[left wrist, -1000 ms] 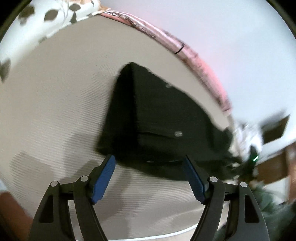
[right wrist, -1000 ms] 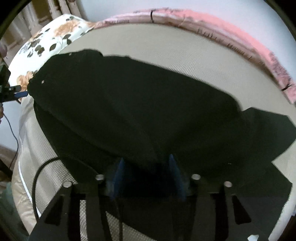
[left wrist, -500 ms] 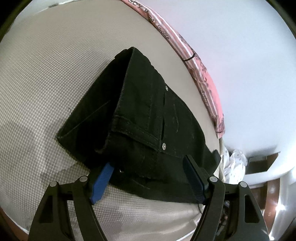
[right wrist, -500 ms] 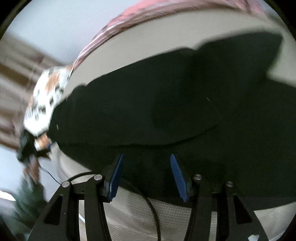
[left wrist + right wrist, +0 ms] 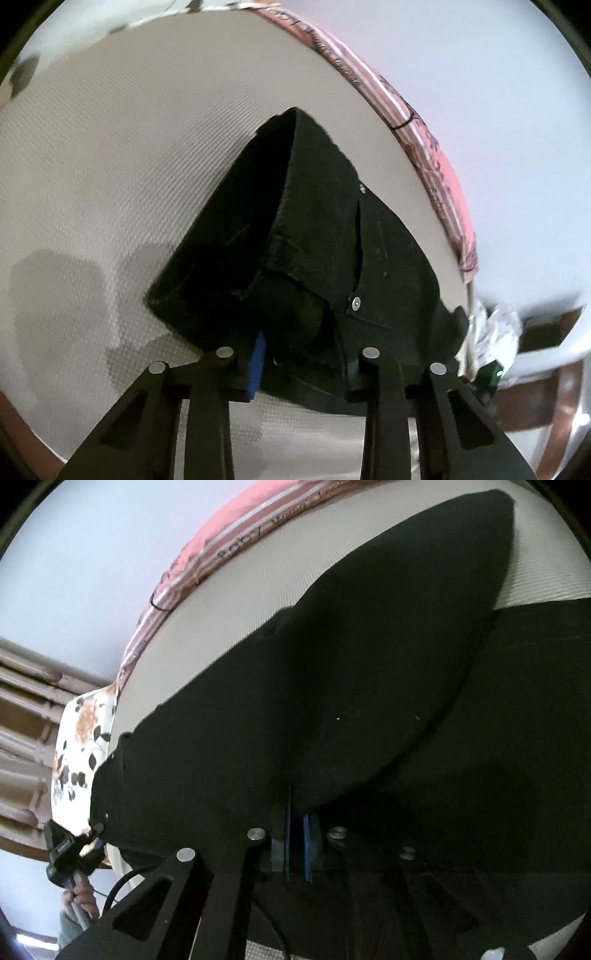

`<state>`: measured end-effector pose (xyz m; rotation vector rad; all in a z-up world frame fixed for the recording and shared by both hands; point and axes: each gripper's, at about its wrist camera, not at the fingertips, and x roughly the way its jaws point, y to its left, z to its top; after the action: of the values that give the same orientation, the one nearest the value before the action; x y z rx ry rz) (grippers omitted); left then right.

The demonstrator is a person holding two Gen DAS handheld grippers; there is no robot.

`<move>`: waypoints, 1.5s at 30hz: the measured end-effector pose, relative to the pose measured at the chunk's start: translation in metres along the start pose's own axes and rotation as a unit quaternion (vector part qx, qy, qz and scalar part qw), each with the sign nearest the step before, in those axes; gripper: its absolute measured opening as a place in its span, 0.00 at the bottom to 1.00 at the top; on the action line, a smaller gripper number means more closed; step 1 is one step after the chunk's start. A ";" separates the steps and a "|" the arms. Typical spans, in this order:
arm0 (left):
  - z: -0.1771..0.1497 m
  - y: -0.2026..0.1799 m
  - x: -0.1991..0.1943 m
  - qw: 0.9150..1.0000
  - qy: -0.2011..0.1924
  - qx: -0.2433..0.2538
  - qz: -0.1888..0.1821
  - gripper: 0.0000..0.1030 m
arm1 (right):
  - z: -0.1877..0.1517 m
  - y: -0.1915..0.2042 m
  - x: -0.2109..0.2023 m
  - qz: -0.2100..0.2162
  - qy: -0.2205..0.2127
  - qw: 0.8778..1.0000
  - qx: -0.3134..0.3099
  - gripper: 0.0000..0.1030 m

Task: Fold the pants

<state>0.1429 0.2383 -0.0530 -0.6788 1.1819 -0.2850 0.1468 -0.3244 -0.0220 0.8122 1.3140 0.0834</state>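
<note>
Black pants [image 5: 325, 236] lie on a beige textured mattress [image 5: 110, 166], waistband end toward the left wrist camera, with two metal rivets showing. My left gripper [image 5: 301, 354] is shut on the waistband edge, its blue pads partly buried in the cloth. In the right wrist view the pants [image 5: 332, 686] stretch across the bed, one layer lifted over another. My right gripper [image 5: 297, 827] is shut on the near edge of the cloth. The left gripper [image 5: 68, 849] shows far left, holding the other end.
A pink striped mattress edge [image 5: 424, 140] runs along a white wall. A floral pillow [image 5: 81, 746] lies at the bed's head. Wooden furniture [image 5: 546, 398] stands beyond the bed. A black cable [image 5: 125, 882] hangs by my right gripper.
Both grippers have closed on the pants: the left on the waistband, the right on the near edge. The right gripper's view has swung, and the cloth layer is lifted.
</note>
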 end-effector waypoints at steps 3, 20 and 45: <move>0.007 -0.005 0.000 0.999 0.002 0.031 0.013 0.27 | -0.003 0.001 -0.014 -0.006 -0.012 1.000 -0.019 0.05; 0.000 -0.011 0.007 0.981 0.039 0.176 0.070 0.24 | -0.053 0.024 -0.042 -0.064 0.001 0.996 -0.070 0.04; -0.074 -0.078 -0.027 0.937 0.012 0.313 0.157 0.62 | -0.043 -0.035 -0.091 -0.029 -0.001 1.000 -0.010 0.37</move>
<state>0.0759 0.1684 0.0005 0.0729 1.1178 -0.3755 0.0690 -0.3733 0.0314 0.7557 1.3317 0.0491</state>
